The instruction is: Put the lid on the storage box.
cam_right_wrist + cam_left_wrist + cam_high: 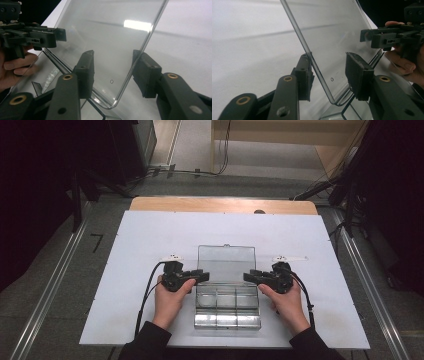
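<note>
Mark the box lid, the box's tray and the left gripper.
lid [226, 261], high view, middle of the clear raised panel.
tray [227, 321], high view, front wall of the compartment row.
left gripper [329, 75], left gripper view, midway between its two pads, which straddle the lid's edge.

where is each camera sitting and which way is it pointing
High view: above the person's side, looking forward and down at the white table and clear box; both forearms, the left gripper and right gripper show.
Left gripper view: on the left gripper, looking along its jaws, which straddle the raised lid.
Right gripper view: on the right gripper, jaws straddling the lid's opposite edge.
Shared: each gripper view shows the lid and the other gripper.
</note>
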`<state>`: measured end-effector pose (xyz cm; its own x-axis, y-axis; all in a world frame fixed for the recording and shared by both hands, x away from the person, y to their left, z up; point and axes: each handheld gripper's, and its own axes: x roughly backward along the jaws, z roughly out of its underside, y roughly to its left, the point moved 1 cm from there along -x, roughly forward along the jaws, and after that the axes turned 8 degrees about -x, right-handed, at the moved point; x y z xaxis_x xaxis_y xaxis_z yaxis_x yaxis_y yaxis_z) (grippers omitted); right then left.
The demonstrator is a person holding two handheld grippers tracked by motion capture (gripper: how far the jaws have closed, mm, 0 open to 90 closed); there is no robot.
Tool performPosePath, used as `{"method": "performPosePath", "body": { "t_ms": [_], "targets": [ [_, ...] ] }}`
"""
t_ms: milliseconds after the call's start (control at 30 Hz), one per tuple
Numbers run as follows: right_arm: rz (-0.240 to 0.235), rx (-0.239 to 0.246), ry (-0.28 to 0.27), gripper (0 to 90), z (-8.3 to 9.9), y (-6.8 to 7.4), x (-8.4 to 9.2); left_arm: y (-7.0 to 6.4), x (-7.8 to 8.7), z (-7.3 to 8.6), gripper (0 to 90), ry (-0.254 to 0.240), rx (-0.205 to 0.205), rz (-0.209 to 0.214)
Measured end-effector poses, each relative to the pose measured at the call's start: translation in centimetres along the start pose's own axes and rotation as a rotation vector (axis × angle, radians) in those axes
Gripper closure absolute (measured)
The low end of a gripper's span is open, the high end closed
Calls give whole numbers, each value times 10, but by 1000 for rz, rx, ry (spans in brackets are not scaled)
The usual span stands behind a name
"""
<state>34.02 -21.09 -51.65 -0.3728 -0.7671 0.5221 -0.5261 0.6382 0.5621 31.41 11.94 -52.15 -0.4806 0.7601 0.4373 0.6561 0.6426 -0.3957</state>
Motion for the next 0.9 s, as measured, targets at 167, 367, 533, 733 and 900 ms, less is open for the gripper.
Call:
{"method": "performPosePath", "body": {
  "t_ms": [167,367,533,733,900],
  "targets": [
    [-11,16,-19,602,-1,1,5,-1,4,-1,646,-18,-23,13],
    [-34,55,-40,676,-1,2,12,-3,9,-2,700,-38,-64,20],
    [-54,116,-50,729,0,3,19,-4,12,-2,744,-48,-77,47],
    [-43,168,-64,730,1,5,20,-6,11,-5,719,-50,-82,40],
    [-26,227,-90,727,3,9,21,-14,12,-15,611,-98,-106,-8]
  ]
}}
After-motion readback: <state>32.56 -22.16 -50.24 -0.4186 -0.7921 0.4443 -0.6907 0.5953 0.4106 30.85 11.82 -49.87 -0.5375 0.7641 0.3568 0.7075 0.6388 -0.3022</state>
